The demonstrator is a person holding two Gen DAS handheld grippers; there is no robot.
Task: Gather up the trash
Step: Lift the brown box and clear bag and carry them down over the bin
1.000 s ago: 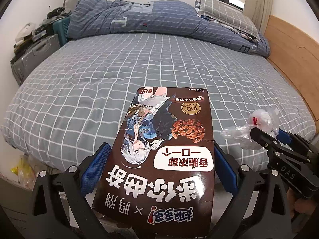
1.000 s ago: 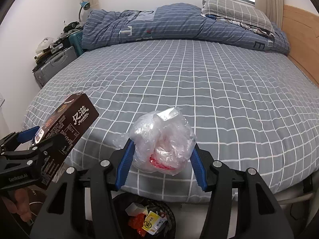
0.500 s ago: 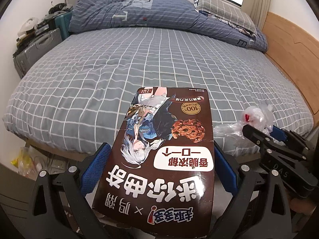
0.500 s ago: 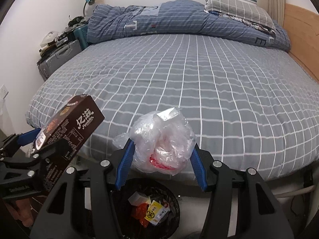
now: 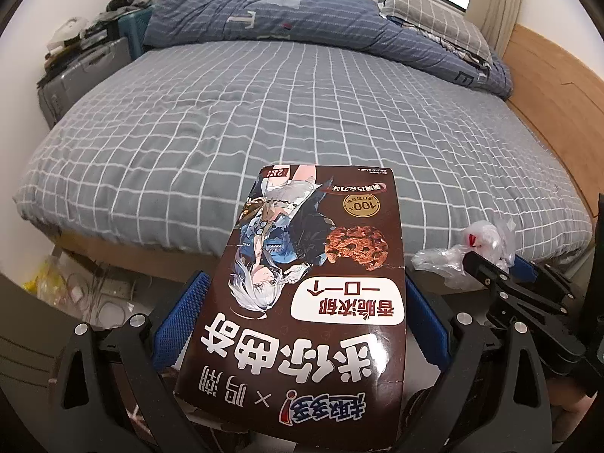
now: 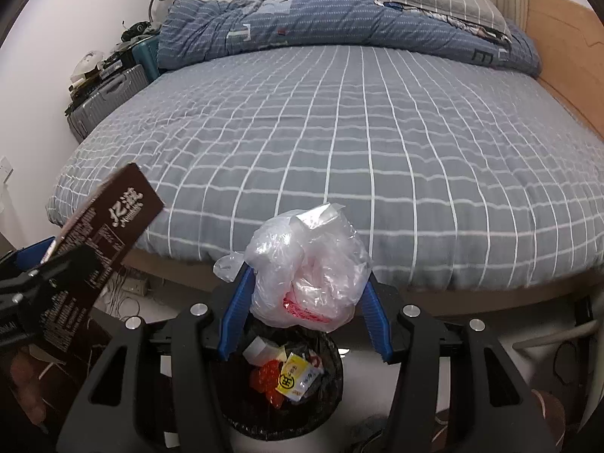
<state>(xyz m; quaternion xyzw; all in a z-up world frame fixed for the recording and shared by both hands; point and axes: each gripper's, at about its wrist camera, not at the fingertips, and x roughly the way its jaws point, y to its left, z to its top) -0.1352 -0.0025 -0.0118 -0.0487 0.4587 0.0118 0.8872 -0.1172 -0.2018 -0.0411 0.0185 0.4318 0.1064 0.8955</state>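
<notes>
Both wrist cameras close behind fingers point(image 5: 177, 324), angled down over bed point(image 6: 377, 151) (shared), side by side.

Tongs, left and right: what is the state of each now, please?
Left tongs: closed on the brown cookie box.
Right tongs: closed on the crumpled plastic bag.

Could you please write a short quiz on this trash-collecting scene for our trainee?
1. True or false: the left gripper grips a brown cookie box.
2. What does the right gripper hold? A) a bottle B) a crumpled plastic bag C) a sock
3. What stands on the floor right under the bag in the right wrist view?

Key:
1. True.
2. B.
3. A black bin that already holds some wrappers, at the foot of the bed.
</notes>
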